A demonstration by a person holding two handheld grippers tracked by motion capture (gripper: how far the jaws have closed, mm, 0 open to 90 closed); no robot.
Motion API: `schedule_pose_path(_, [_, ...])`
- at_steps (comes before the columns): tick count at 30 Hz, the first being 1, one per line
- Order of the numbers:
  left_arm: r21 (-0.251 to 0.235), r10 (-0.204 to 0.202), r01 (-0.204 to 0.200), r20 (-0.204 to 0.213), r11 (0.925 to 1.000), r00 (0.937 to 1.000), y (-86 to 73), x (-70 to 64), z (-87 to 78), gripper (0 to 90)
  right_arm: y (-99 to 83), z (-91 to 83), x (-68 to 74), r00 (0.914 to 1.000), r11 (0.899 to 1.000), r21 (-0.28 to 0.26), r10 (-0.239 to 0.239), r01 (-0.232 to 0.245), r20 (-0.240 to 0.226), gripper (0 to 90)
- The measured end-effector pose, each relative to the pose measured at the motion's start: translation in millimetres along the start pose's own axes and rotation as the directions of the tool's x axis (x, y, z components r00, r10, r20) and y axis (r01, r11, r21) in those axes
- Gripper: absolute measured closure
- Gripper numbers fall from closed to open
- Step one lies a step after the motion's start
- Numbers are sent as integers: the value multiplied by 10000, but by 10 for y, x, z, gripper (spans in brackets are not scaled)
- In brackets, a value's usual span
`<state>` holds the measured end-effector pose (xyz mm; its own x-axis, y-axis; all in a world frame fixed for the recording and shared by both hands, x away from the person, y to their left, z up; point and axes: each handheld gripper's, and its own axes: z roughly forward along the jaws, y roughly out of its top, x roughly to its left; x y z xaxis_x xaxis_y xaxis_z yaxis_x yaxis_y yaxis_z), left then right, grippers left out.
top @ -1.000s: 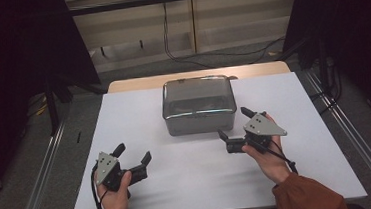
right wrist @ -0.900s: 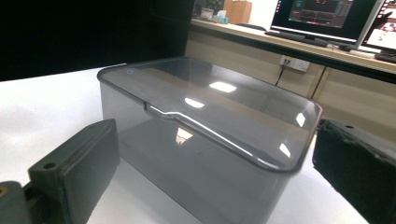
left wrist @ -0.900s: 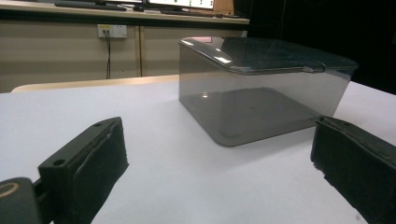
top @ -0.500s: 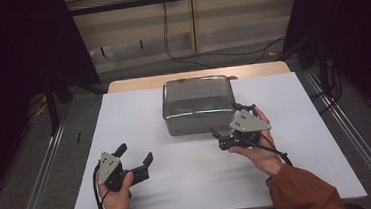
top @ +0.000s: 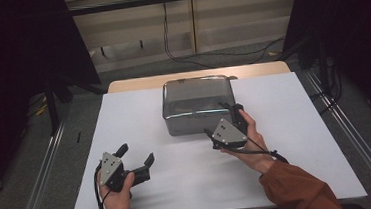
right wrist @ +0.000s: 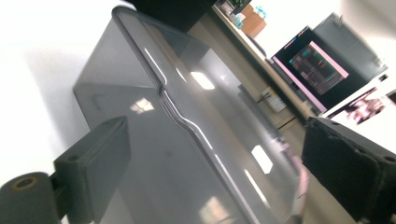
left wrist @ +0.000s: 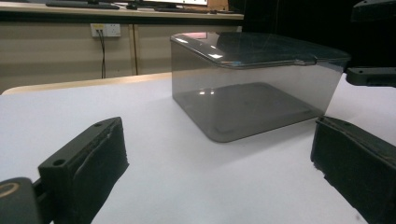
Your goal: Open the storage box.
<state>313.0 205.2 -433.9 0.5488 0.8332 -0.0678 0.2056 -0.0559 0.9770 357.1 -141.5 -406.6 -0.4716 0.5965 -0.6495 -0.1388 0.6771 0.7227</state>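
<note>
White table (top: 296, 141) held a smoky grey lidded box (top: 196, 101) near its far middle. At the box's near right corner hovered the right gripper (top: 225, 121), tilted, jaws apart, one over the lid edge and one by the front wall. To grip well, it likely needed to level out and centre on the rim. Left gripper (top: 136, 158) rested well apart, jaws open.

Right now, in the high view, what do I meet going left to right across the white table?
Left tool, open on the table → smoky grey lidded box → right tool, open at the box's near right corner.
</note>
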Motion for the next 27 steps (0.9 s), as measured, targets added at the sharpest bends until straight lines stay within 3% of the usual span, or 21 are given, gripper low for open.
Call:
schedule_pose_path(1, [0, 0, 0, 0, 10000, 10000, 0, 0, 0, 33, 0, 0, 0, 10000, 10000, 0, 0, 0, 0, 82])
schedule_pose_path(2, [16, 4, -4, 10, 10000, 10000, -1, -3, 0, 33, 21, 17, 27, 9981, 9982, 60, -600, 600, 103, 108])
schedule_pose_path(5, [-14, -28, 28, -20, 10000, 10000, -1, 1, -3, 33, 47, 35, 55, 9960, 9959, 128, -896, 896, -6, 123])
schedule_pose_path(9, [17, 12, -12, -33, 10000, 10000, 0, 11, -8, 33, 98, 69, 121, 9860, 9864, -19, -1641, 1642, 281, 156])
schedule_pose_path(10, [19, 5, -5, -29, 10000, 10000, -1, 10, -6, 33, 108, 80, 135, 9797, 9804, 28, -1968, 1968, 379, 162])
schedule_pose_path(11, [19, 5, -5, -29, 10000, 10000, -1, 10, -6, 33, 108, 80, 135, 9797, 9804, 28, -1968, 1968, 379, 162])
schedule_pose_path(12, [25, 18, -18, -15, 10000, 10000, -1, 10, -5, 33, 113, 87, 145, 9759, 9769, 74, -2135, 2134, 447, 166])
schedule_pose_path(13, [24, 22, -22, -11, 10000, 10000, 0, 11, -5, 33, 117, 111, 168, 9626, 9651, 71, -2617, 2618, 696, 199])
schedule_pose_path(16, [8, -7, 7, -34, 10000, 10000, -1, 14, -6, 33, 116, 137, 196, 9456, 9496, 141, -3130, 3130, 882, 236])
schedule_pose_path(17, [8, -7, 7, -34, 10000, 10000, -1, 14, -6, 33, 116, 137, 196, 9456, 9496, 141, -3130, 3130, 882, 236])
schedule_pose_path(19, [30, -10, 11, -19, 10000, 10000, -3, 14, -4, 33, 106, 163, 233, 9358, 9398, 282, -3418, 3407, 861, 242])
schedule_pose_path(21, [21, -3, 3, 17, 10000, 10000, -4, 7, 0, 33, 102, 169, 239, 9382, 9416, 323, -3367, 3352, 796, 251])
schedule_pose_path(22, [66, 40, -40, 51, 10000, 10000, -5, 1, 1, 33, 88, 190, 265, 9280, 9301, 534, -3664, 3634, 676, 297])
schedule_pose_path(23, [66, 40, -40, 51, 10000, 10000, -5, 1, 1, 33, 88, 190, 265, 9280, 9301, 534, -3664, 3634, 676, 297])
schedule_pose_path(26, [57, 55, -55, 39, 10000, 10000, -3, 0, 0, 33, 67, 222, 302, 9099, 9113, 718, -4099, 4055, 637, 367])
schedule_pose_path(27, [57, 55, -55, 39, 10000, 10000, -3, 0, 0, 33, 67, 222, 302, 9099, 9113, 718, -4099, 4055, 637, 367])
